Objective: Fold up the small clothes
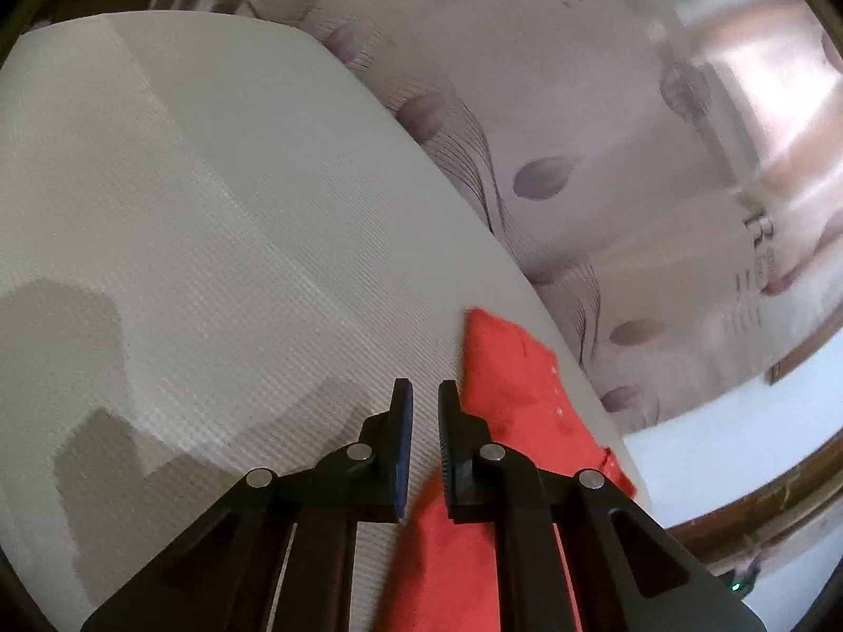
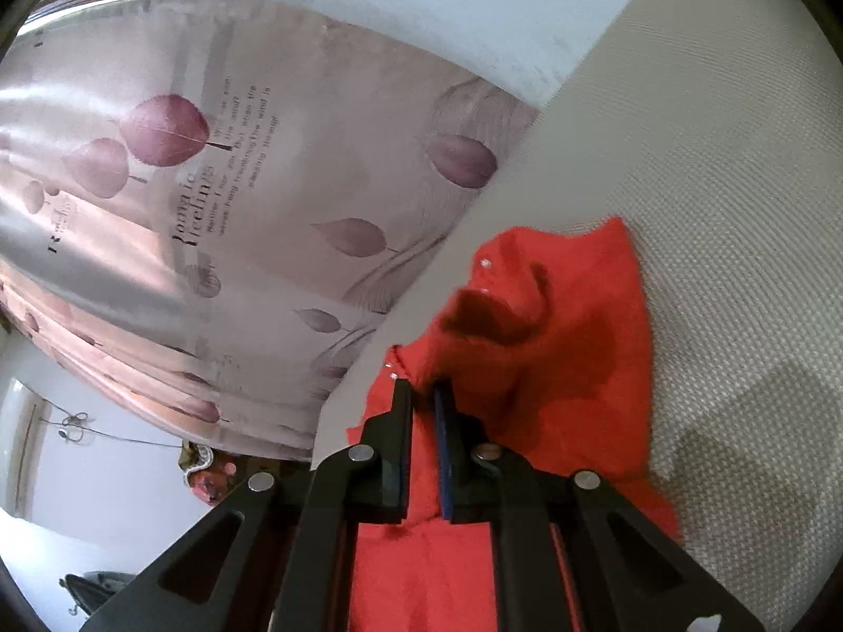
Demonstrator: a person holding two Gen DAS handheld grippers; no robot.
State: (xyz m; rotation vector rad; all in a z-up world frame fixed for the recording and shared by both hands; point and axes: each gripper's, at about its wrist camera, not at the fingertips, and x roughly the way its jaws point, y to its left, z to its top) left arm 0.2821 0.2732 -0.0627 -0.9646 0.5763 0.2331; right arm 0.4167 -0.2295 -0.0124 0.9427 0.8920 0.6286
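A small red garment [image 1: 506,384] lies on the white textured mat [image 1: 211,210] near its right edge. My left gripper [image 1: 425,395] hovers over the garment's left edge, jaws a narrow gap apart with nothing between them. In the right wrist view the same red garment [image 2: 569,347] is bunched and partly lifted. My right gripper [image 2: 424,389] is shut on a raised fold of the garment near its edge by the small white snaps [image 2: 484,263].
A pink curtain with leaf print and lettering [image 2: 237,200] hangs beyond the mat's edge [image 2: 437,263]. It also shows in the left wrist view [image 1: 606,158]. A wooden frame [image 1: 764,516] and white wall [image 2: 448,5] lie behind.
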